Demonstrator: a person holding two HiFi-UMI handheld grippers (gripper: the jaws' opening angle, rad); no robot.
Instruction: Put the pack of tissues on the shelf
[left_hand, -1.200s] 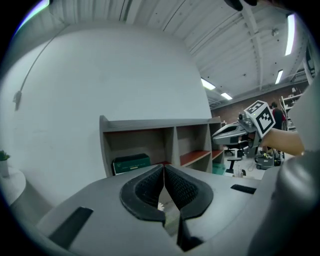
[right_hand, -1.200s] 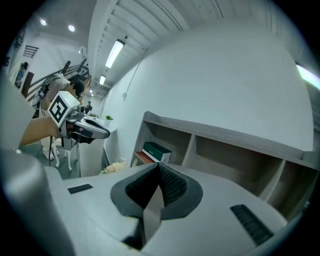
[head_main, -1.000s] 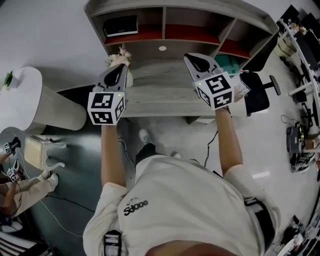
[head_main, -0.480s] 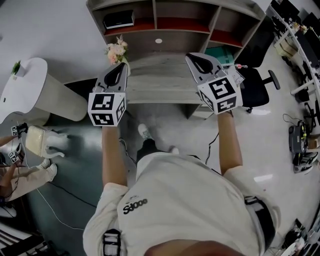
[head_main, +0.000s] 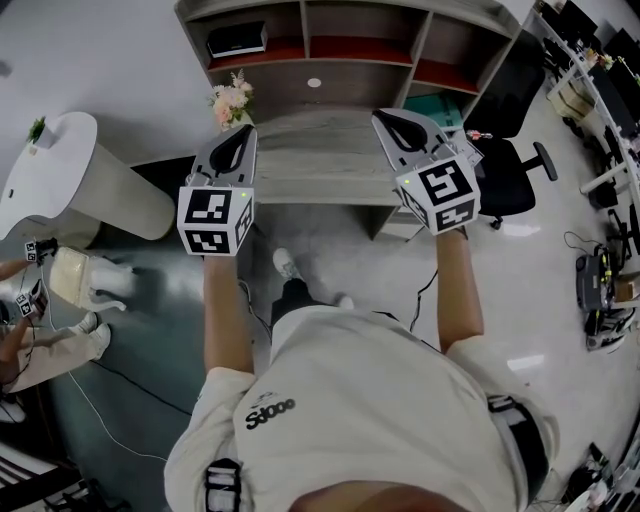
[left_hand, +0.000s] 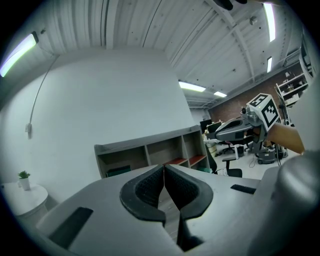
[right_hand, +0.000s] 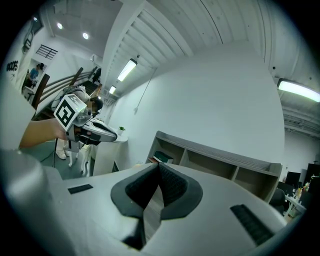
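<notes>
**Both grippers shut and empty as the shelf slips up the frame**

My left gripper (head_main: 242, 137) and right gripper (head_main: 396, 122) point level over the desk (head_main: 320, 172), each with its jaws pressed together and nothing between them. Since a second ago, the desk and the shelf (head_main: 306, 30) have slid toward the top of the frame. The flowers (head_main: 228, 100), then half hidden behind my left gripper, now stand clear at its upper left. I cannot pick out the pack of tissues for certain. A dark flat thing (head_main: 237, 40) lies in the shelf's upper-left compartment, but I cannot tell whether that is it. Empty jaws fit a pack already shelved or one yet to be fetched.
</notes>
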